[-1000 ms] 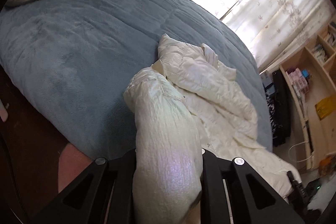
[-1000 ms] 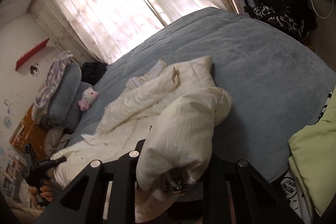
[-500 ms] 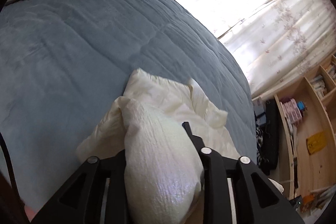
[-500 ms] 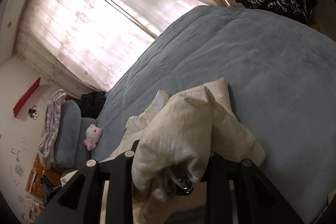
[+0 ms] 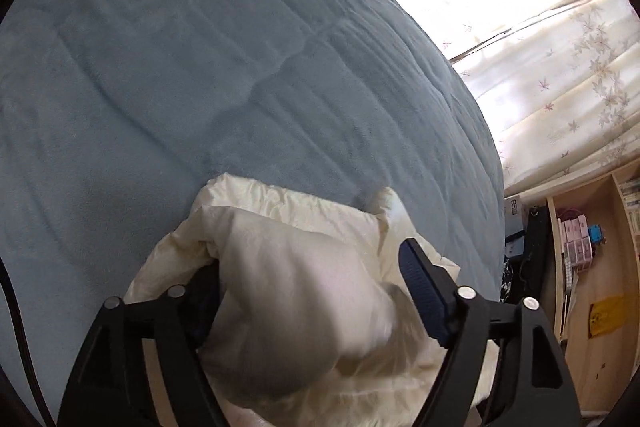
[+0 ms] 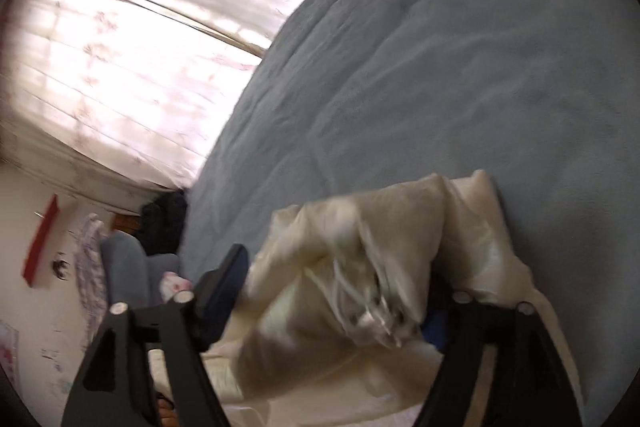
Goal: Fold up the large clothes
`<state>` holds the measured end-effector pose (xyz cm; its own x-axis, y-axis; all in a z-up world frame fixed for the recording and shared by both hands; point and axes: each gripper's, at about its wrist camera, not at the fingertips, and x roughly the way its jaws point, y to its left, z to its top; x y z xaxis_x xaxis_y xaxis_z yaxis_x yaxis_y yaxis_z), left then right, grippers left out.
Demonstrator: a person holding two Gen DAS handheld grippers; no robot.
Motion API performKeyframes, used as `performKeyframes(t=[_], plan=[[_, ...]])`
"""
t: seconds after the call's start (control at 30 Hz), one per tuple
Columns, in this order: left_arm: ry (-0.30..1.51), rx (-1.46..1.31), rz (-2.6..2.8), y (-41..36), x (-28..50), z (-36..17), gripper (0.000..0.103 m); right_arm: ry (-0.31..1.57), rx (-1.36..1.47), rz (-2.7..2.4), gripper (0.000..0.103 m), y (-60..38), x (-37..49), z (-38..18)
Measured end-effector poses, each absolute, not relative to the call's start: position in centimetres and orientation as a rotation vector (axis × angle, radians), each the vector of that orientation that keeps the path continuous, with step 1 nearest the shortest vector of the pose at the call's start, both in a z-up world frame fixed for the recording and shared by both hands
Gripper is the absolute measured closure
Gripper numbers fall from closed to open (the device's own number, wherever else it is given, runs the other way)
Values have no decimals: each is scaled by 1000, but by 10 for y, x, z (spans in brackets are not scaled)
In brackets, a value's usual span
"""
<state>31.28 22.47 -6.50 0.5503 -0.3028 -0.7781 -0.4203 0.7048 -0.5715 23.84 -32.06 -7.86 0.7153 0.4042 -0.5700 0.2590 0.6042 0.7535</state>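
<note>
Both grippers, left gripper (image 5: 312, 291) and right gripper (image 6: 340, 287), are spread wide around the cream jacket (image 5: 296, 267), apparently releasing it to spread flat on the bed (image 5: 180, 67).

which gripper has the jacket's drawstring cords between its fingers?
The right gripper: white cords dangle from the cream jacket between its fingers. The left gripper has only smooth padded fabric there.
</note>
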Motion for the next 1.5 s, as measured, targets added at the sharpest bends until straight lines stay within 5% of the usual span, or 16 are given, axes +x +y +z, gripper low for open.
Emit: performKeyframes(t=[0.3,0.9,0.97,1.03,1.13,1.33,1.5], plan=[[934,-680,24,226,313,-37,16,727,802,126,18,-326,226,-53],[1123,-382,-85,216,370,-125,16,965,574,117,18,-321,290,-119],[1082,-387,-44,213,368,-123,29,958,579,92,23,-318,291,-123],[1031,-334,17,207,364,-116,55,946,542,68,58,-315,290,-120],[974,-313,81,205,356,-102,80,912,445,26,86,-308,285,-108],[831,-257,176,193,357,-71,88,722,371,-67,90,-302,278,-65],[895,-168,308,177,384,-105,88,772,273,-182,90,-288,308,-84]])
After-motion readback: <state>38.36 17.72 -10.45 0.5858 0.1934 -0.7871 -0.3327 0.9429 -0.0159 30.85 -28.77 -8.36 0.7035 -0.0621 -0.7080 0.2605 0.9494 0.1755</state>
